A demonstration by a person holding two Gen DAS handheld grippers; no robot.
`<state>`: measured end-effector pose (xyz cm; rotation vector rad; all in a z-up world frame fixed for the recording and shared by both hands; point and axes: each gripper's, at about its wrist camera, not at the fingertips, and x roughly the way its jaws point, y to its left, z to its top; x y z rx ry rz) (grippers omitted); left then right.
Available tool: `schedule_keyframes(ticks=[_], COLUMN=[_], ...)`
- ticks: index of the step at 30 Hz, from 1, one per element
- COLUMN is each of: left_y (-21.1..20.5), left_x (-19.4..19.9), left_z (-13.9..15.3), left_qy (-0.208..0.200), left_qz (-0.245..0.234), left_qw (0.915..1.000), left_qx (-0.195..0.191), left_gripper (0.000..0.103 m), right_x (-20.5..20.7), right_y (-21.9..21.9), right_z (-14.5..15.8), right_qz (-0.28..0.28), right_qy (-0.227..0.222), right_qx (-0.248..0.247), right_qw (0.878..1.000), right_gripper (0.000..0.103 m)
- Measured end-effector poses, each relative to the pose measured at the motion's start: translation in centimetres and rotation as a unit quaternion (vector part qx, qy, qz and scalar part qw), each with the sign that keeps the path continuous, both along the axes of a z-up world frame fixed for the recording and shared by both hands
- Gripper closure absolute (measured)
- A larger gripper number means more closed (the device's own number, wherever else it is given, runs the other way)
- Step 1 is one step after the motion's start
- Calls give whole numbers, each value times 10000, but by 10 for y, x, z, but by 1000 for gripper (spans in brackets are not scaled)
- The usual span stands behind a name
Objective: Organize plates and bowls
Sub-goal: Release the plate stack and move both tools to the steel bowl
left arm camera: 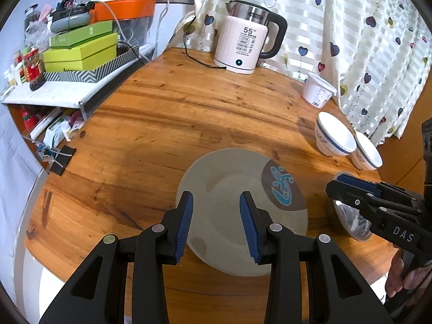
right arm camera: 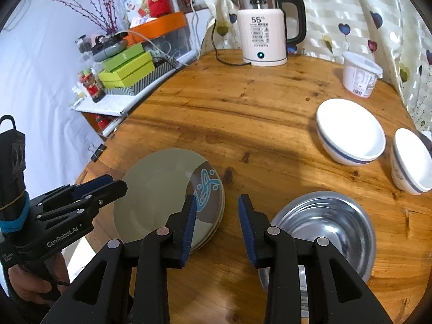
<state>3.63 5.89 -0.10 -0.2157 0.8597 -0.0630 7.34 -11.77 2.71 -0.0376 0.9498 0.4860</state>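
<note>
A stack of grey-green plates [left arm camera: 229,189] [right arm camera: 156,189] with a brown and blue fish patch lies on the round wooden table. My left gripper [left arm camera: 216,205] is open and empty just above the plates. My right gripper [right arm camera: 217,208] is open and empty, over the table between the plates and a steel bowl [right arm camera: 332,226] [left arm camera: 351,221]. Two white bowls with blue bands [right arm camera: 351,132] [right arm camera: 410,162] stand at the right, also in the left wrist view [left arm camera: 334,137] [left arm camera: 367,154]. The right gripper shows in the left wrist view [left arm camera: 340,186], the left gripper in the right wrist view [right arm camera: 116,186].
A pink kettle [left arm camera: 248,43] [right arm camera: 264,35] with its cord and a white tub [left arm camera: 318,89] [right arm camera: 359,73] stand at the table's far side by the curtain. A cluttered shelf [left arm camera: 67,86] adjoins the table's left edge. Binder clips [left arm camera: 60,159] grip that edge.
</note>
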Motion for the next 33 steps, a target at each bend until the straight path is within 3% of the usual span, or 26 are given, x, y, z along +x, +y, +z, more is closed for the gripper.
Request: schedule_keyframes(ticks=[21, 33], left_y=[-49, -78], left_x=[7, 18], left_z=[16, 20], left_qy=[-133, -168], left_qz=[-547, -751], left_qw=[9984, 9970], left_qx=[-79, 74], left_gripper=[66, 66], right_x=[-20, -21], right_y=[-57, -90], right_z=[22, 22], right_qz=[-349, -581], right_qy=[-390, -491], right_qx=[76, 318], right_qw=[9986, 9966], right_gripper=[67, 56])
